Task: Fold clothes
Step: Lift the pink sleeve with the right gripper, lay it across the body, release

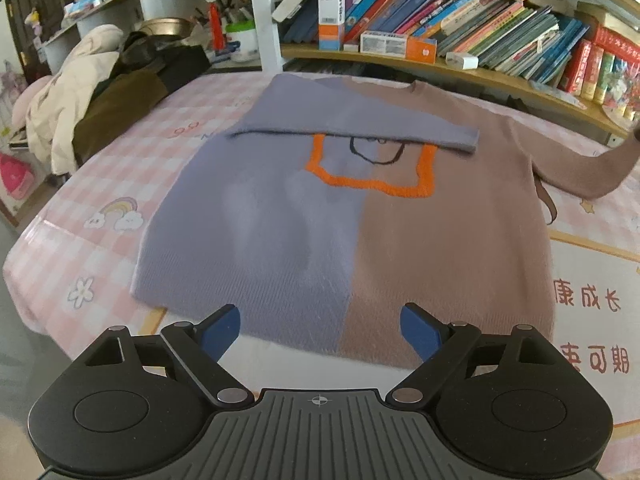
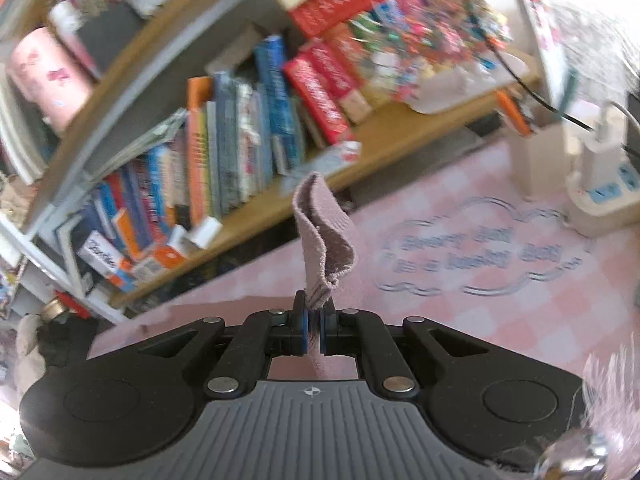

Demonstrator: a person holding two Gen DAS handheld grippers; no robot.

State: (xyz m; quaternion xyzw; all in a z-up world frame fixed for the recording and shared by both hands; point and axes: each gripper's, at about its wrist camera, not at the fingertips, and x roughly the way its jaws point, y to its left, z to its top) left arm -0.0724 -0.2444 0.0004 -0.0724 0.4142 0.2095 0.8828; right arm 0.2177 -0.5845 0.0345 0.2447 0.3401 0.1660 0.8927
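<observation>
A sweater (image 1: pixel 340 216), lavender on its left half and brown on its right with an orange outline on the chest, lies flat on the bed. Its lavender sleeve (image 1: pixel 360 128) is folded across the chest. The brown sleeve (image 1: pixel 592 172) stretches to the right and rises off the bed at the frame edge. My left gripper (image 1: pixel 320 330) hovers open over the sweater's hem, nothing between its blue pads. In the right wrist view, my right gripper (image 2: pixel 314 330) is shut on the brown sleeve cuff (image 2: pixel 322 232), which sticks up past the fingertips.
The bed has a pink checked sheet (image 1: pixel 120 184) with cartoon prints. Bookshelves (image 1: pixel 480 32) packed with books run along the far side. A heap of clothes (image 1: pixel 92 100) sits at the far left. A white power strip (image 2: pixel 600 188) rests on the bed near the right gripper.
</observation>
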